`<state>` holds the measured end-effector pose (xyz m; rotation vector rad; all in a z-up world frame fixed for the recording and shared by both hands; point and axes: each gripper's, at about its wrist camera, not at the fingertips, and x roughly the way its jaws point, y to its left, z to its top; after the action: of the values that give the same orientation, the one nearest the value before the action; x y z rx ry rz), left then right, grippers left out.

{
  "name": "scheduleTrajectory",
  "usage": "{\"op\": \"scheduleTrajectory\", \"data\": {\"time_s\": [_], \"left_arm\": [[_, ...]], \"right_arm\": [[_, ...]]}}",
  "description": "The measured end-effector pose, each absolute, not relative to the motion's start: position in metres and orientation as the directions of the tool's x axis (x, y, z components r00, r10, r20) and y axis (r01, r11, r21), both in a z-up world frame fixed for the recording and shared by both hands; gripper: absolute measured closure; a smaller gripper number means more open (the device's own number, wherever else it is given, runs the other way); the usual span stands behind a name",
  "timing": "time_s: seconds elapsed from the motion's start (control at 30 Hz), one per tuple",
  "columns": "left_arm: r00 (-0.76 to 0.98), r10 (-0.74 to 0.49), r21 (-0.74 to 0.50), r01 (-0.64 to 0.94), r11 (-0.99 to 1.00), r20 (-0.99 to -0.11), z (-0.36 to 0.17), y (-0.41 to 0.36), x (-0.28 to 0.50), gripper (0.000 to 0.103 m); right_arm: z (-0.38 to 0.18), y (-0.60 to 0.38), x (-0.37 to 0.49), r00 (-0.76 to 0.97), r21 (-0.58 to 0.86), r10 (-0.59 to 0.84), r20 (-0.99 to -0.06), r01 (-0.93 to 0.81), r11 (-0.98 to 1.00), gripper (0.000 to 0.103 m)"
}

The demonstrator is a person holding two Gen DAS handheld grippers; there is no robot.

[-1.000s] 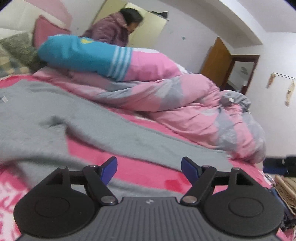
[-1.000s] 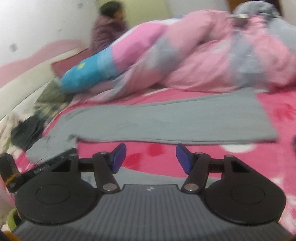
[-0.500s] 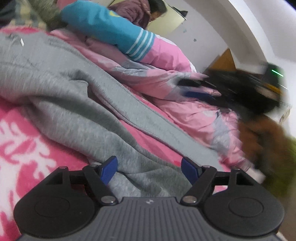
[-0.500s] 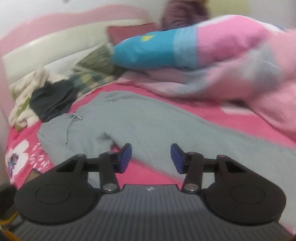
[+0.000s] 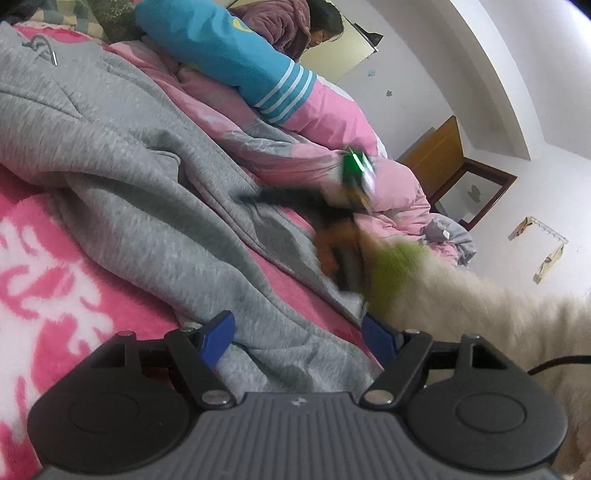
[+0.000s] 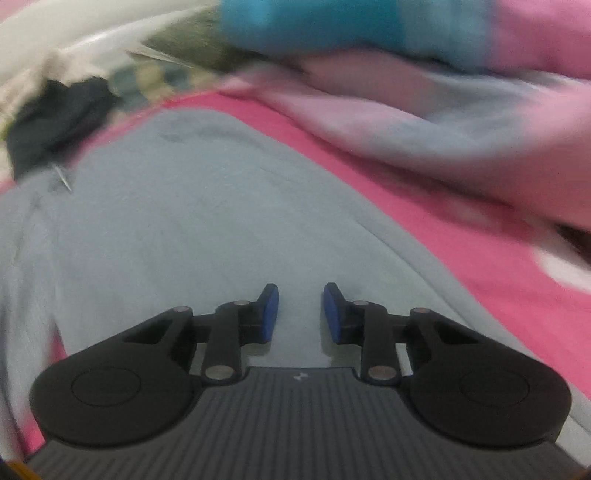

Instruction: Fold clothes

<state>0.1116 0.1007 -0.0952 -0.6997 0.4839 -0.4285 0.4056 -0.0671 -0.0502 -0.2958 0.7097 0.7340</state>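
Grey sweatpants (image 5: 122, 155) run from upper left to lower right.
We see left gripper (image 5: 299, 338) wide, straddling fabric unpinched; right gripper (image 6: 300, 312) closing above cloth.

A fuzzy pink blanket with white flower shapes (image 5: 55, 280) covers the bed. On it lies a rumpled pink-and-grey quilt (image 5: 258, 147), with a long blue-and-pink bolster pillow with white stripes (image 5: 236, 62) on top. Behind it sits a person in a purple padded jacket (image 5: 288, 26). A brown wooden door (image 5: 436, 155) stands against the white wall.
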Motion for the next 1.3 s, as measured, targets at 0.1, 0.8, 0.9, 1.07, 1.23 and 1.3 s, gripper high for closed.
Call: {"op": "scheduleTrajectory", "data": {"time_s": [0.1,0.8,0.9,1.07,1.23,1.3], "left_arm": [[0.807,-0.523,-0.696,0.209,0.687,-0.274,-0.095,0.1,0.112,0.026],[0.803,-0.552,-0.704,0.256,0.662,-0.227,-0.097,0.099,0.107,0.014],[0.803,-0.551,-0.704,0.255,0.663,-0.227,-0.097,0.099,0.108,0.013],[0.805,-0.544,-0.692,0.253,0.676,-0.237,-0.095,0.096,0.107,0.013],[0.804,-0.541,-0.68,0.254,0.687,-0.246,-0.094,0.094,0.106,0.013],[0.804,-0.538,-0.672,0.253,0.695,-0.253,-0.094,0.093,0.106,0.013]], "right_arm": [[-0.055,-0.154,0.396,0.597,-0.033,0.417,-0.686,-0.598,0.801,0.078],[-0.072,-0.383,0.285,0.707,0.046,0.171,-0.686,-0.192,0.98,0.065],[-0.058,-0.417,0.285,0.707,-0.022,0.039,-0.706,-0.077,0.997,0.064],[-0.04,-0.407,0.307,0.74,0.038,0.134,-0.659,-0.145,0.989,0.064],[-0.071,-0.355,0.368,0.675,0.071,0.273,-0.685,-0.311,0.948,0.067],[-0.076,-0.365,0.395,0.73,0.055,0.232,-0.643,-0.258,0.965,0.068]]}}
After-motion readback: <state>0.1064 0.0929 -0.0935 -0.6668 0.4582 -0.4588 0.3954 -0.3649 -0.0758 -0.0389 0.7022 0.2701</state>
